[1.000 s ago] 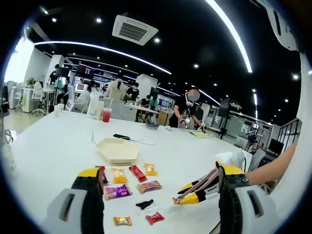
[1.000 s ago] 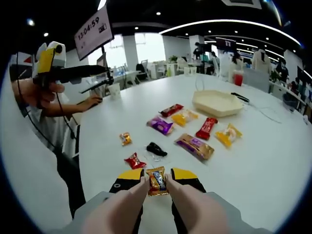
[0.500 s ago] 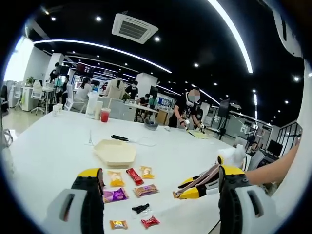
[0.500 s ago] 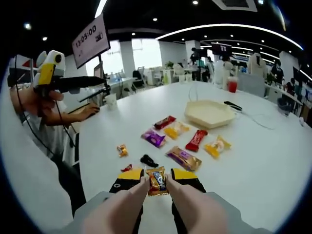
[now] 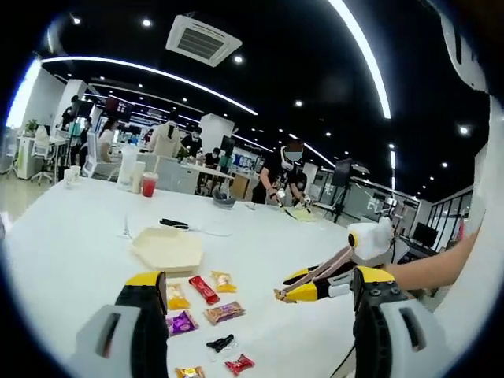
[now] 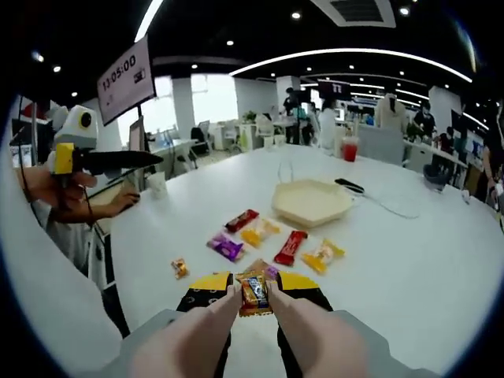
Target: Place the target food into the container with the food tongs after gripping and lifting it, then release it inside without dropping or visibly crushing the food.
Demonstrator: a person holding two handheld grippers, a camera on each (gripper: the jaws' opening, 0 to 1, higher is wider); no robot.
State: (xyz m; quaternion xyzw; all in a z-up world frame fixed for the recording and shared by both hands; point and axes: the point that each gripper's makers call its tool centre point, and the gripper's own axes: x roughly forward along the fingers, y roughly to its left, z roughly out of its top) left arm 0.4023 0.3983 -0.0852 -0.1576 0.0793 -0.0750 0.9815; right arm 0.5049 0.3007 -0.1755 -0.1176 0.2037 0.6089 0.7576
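Your right gripper [image 6: 253, 285] is clamped on a small orange-wrapped candy [image 6: 254, 292], which sits upright between the 2 yellow-tipped jaws, lifted above the white table [image 6: 409, 260]. The right gripper view puts the beige hexagonal container [image 6: 312, 202] well ahead of the candy, with loose snacks between: a red bar [image 6: 290, 246], a yellow packet [image 6: 323, 254], a purple packet [image 6: 227, 247], another red bar [image 6: 241, 220] and a small orange sweet [image 6: 180, 268] off to the side.

The left gripper view gives you what that one hides: the right gripper from the side (its jaws [image 5: 303, 288] pointing toward the snacks), held above the table edge. There the container [image 5: 167, 249] lies beyond the snack cluster, and a black piece [image 5: 220, 343] and a red sweet [image 5: 239, 364] lie nearest you.

Your left gripper [image 5: 256, 303] is released, jaws wide apart and holding nothing, raised over the table.
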